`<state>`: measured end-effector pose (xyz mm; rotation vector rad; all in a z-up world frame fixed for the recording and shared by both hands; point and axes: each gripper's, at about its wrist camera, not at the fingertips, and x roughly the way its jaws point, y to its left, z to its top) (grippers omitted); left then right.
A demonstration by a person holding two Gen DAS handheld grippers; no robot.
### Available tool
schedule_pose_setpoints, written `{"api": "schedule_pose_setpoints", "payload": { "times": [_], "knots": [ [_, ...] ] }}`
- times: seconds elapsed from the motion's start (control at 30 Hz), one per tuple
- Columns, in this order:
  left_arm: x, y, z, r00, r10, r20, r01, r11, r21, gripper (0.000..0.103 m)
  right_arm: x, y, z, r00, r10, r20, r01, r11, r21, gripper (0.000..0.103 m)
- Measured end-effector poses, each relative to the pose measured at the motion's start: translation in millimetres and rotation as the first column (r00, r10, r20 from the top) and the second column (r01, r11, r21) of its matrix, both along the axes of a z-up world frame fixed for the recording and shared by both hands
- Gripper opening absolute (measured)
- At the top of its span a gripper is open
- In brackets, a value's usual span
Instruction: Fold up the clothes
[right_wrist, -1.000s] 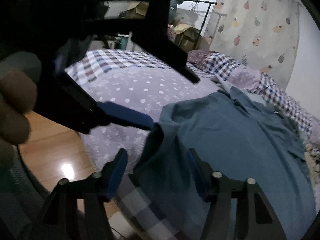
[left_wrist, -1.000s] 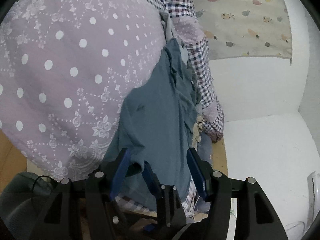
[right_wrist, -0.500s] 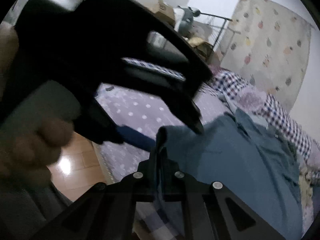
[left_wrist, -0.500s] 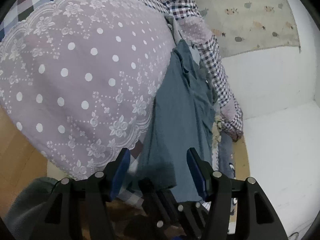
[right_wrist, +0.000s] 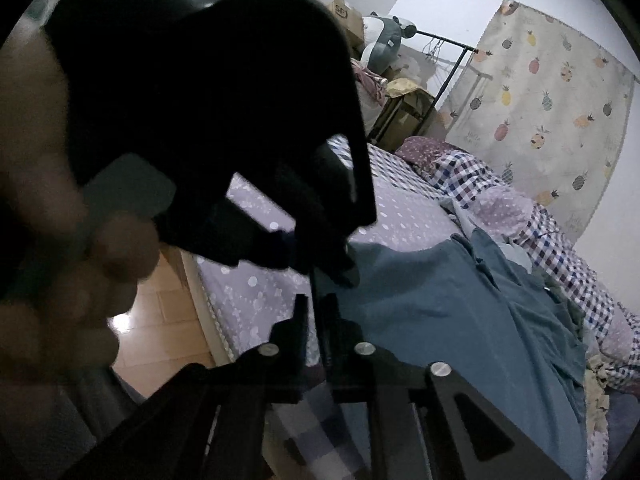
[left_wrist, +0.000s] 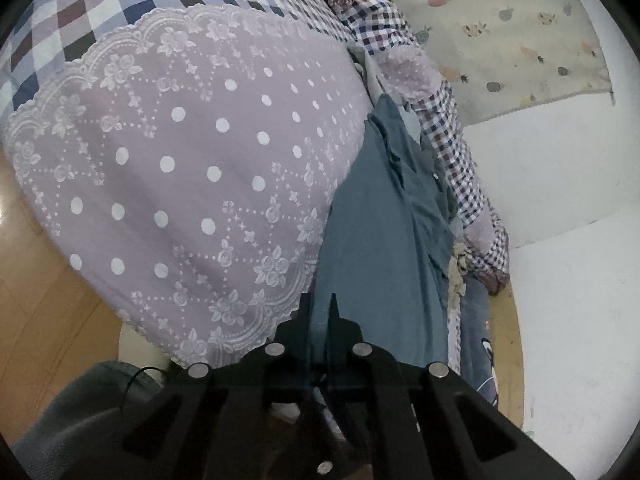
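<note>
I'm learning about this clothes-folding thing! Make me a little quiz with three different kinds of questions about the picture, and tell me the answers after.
1. True or false: the left gripper is shut on the blue-grey garment.
2. Pick one. What does the garment lie on? A) a bare wooden table B) a lilac bedspread with white dots C) a chair
3. Fill the gap: in the right wrist view, the right gripper pinches the garment's near ____, close to the bed's edge above the wooden floor.

Key: 1. True. 2. B. 3. edge.
</note>
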<state>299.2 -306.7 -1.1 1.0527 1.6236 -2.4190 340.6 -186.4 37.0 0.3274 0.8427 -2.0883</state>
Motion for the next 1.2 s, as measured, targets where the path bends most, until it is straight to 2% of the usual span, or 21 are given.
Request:
{"api": "schedule_pose_setpoints", "payload": {
  "times": [0.07, 0.13, 0.33, 0.47, 0.57, 0.83, 1.0, 1.1, 1.2],
  "knots": [
    [2, -2, 1, 1.000, 0.012, -0.015, -0.012, 1.000, 0.002, 0.003, -1, 11, -4, 1.000, -0.012, -0.022, 0.012, 1.000, -0.001, 0.040],
    [6, -5, 4, 0.999, 0.030, -0.044, -0.030, 1.000, 0.008, 0.003, -5, 21, -9, 0.998, -0.037, -0.042, 0.037, 0.999, 0.006, 0.044],
    [12, -10, 13, 0.991, 0.064, -0.116, -0.062, 0.998, 0.025, 0.002, -23, 42, -23, 0.984, -0.135, -0.116, 0.143, 0.988, 0.058, 0.045],
    [16, -13, 16, 0.987, 0.079, -0.141, -0.074, 0.997, 0.037, 0.002, -44, 65, -31, 0.960, -0.187, -0.210, 0.210, 0.973, 0.091, 0.045],
    [16, -17, 16, 0.983, 0.106, -0.151, -0.099, 0.993, 0.057, 0.002, -59, 90, -34, 0.947, -0.218, -0.235, 0.253, 0.959, 0.131, 0.045],
    [15, -20, 16, 0.973, 0.163, -0.165, -0.150, 0.985, 0.087, 0.002, -103, 180, -27, 0.927, -0.350, -0.134, 0.374, 0.887, 0.271, 0.043],
    [8, -17, 21, 0.969, 0.168, -0.182, -0.152, 0.984, 0.098, 0.002, -94, 225, -8, 0.952, -0.306, -0.019, 0.293, 0.889, 0.353, 0.043],
    [2, -13, 22, 0.970, 0.159, -0.185, -0.143, 0.985, 0.099, 0.002, -69, 254, 5, 0.981, -0.189, -0.046, 0.191, 0.890, 0.413, 0.043],
    [-3, -9, 24, 0.969, 0.150, -0.194, -0.133, 0.986, 0.099, 0.002, -68, 293, 16, 0.987, -0.132, -0.091, 0.160, 0.856, 0.492, 0.043]
  ]
}}
